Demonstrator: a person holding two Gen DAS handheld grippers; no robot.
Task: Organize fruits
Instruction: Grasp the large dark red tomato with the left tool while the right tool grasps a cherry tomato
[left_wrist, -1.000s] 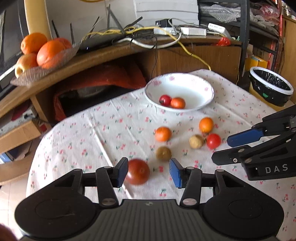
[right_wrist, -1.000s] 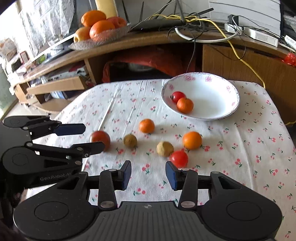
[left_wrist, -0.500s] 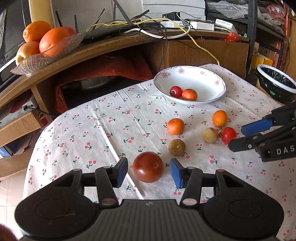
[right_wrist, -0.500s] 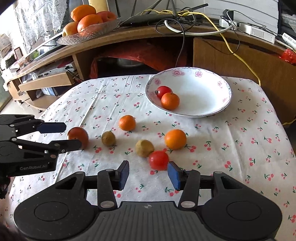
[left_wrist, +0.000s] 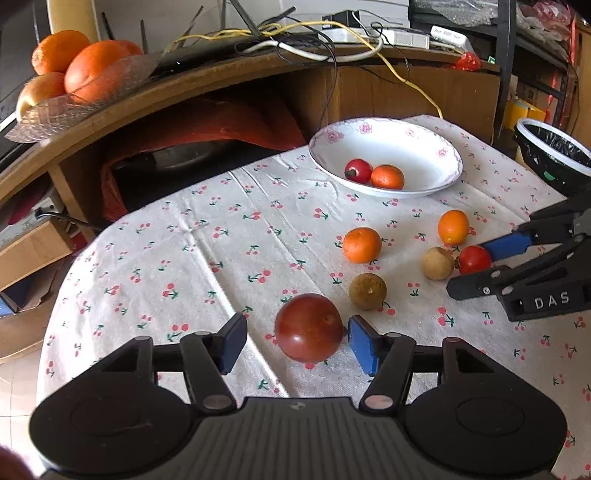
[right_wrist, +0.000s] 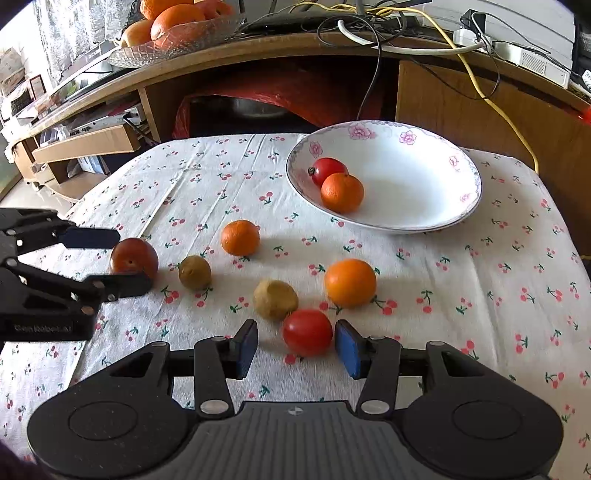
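A dark red round fruit (left_wrist: 308, 328) lies on the cherry-print cloth between the fingers of my left gripper (left_wrist: 295, 341), which is open around it. A small red tomato (right_wrist: 307, 332) lies between the fingers of my right gripper (right_wrist: 295, 349), also open. Loose on the cloth are two oranges (right_wrist: 240, 237) (right_wrist: 350, 282) and two brown fruits (right_wrist: 194, 272) (right_wrist: 275, 299). The white flowered bowl (right_wrist: 436, 177) at the far side holds a red tomato (right_wrist: 327, 169) and an orange (right_wrist: 341, 192). The other gripper shows in each view: right gripper (left_wrist: 476, 264), left gripper (right_wrist: 122, 260).
Behind the table a curved wooden shelf (left_wrist: 221, 70) carries cables and a glass dish of oranges (left_wrist: 85, 77). A bin with a black liner (left_wrist: 554, 158) stands at the right. Cardboard boxes (left_wrist: 33, 251) lie on the left beyond the table edge.
Both grippers have moved forward over the table. The dark red fruit now lies between the left fingers, and the small tomato between the right fingers. Both stay open.
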